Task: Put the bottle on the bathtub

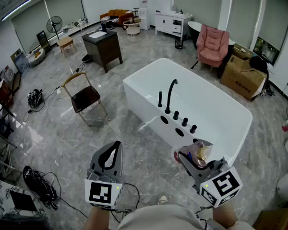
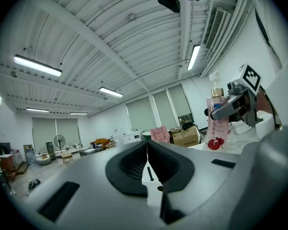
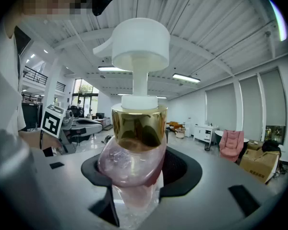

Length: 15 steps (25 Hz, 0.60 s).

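A pink pump bottle [image 3: 134, 162] with a gold collar and white pump head stands between the jaws of my right gripper [image 1: 194, 158], which is shut on it. In the head view the bottle [image 1: 200, 154] hangs in the air just short of the near end of the white bathtub [image 1: 216, 107]. The left gripper view shows the same bottle [image 2: 217, 121] upright at the right. My left gripper [image 1: 111, 153] is shut and holds nothing, out over the floor left of the tub. A black faucet [image 1: 170, 96] and knobs sit on the tub's near rim.
A wooden chair [image 1: 84, 97] stands left of the tub. Beyond it are a dark desk [image 1: 103, 46], a pink armchair [image 1: 212, 44] and cardboard boxes [image 1: 244, 75]. Cables [image 1: 41, 186] lie on the grey tiled floor at lower left.
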Each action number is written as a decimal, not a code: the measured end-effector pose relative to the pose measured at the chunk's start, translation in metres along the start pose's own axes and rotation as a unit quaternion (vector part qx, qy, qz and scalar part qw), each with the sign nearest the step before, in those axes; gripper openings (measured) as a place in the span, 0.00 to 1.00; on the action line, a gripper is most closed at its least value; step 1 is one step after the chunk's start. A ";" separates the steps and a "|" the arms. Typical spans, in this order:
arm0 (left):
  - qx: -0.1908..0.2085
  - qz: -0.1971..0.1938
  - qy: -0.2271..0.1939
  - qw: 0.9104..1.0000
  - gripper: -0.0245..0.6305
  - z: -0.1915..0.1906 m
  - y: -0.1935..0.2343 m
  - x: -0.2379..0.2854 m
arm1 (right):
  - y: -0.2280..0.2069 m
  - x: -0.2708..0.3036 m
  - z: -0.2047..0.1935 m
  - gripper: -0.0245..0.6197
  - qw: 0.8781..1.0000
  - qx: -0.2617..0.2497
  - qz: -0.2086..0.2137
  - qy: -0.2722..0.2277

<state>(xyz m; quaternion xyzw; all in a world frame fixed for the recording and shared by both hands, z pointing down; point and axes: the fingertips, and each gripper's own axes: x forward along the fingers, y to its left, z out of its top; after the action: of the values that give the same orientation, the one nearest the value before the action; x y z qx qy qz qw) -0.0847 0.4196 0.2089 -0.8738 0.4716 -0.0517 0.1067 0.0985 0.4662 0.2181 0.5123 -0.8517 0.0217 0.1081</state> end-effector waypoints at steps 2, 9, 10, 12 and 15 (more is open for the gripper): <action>0.016 -0.009 0.004 1.000 0.07 -0.004 -0.006 0.004 | -0.010 -0.003 -0.002 0.44 1.000 0.001 -0.001 0.003; 0.028 -0.016 0.017 0.999 0.07 -0.004 -0.042 0.029 | -0.054 -0.015 -0.017 0.44 1.000 0.027 0.003 0.011; 0.030 -0.014 0.014 0.999 0.07 -0.002 -0.046 0.031 | -0.060 -0.016 -0.021 0.44 1.000 0.027 0.002 0.015; 0.032 -0.009 0.007 0.999 0.07 0.003 -0.053 0.035 | -0.070 -0.019 -0.028 0.44 0.999 0.025 -0.003 0.022; 0.028 -0.010 0.010 1.000 0.07 0.006 -0.063 0.042 | -0.082 -0.025 -0.033 0.44 0.999 0.030 -0.004 0.024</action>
<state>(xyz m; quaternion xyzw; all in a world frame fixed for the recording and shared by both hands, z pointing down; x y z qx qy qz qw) -0.0096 0.4191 0.2172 -0.8745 0.4624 -0.0745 0.1264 0.1870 0.4539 0.2394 0.5177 -0.8459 0.0597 0.1133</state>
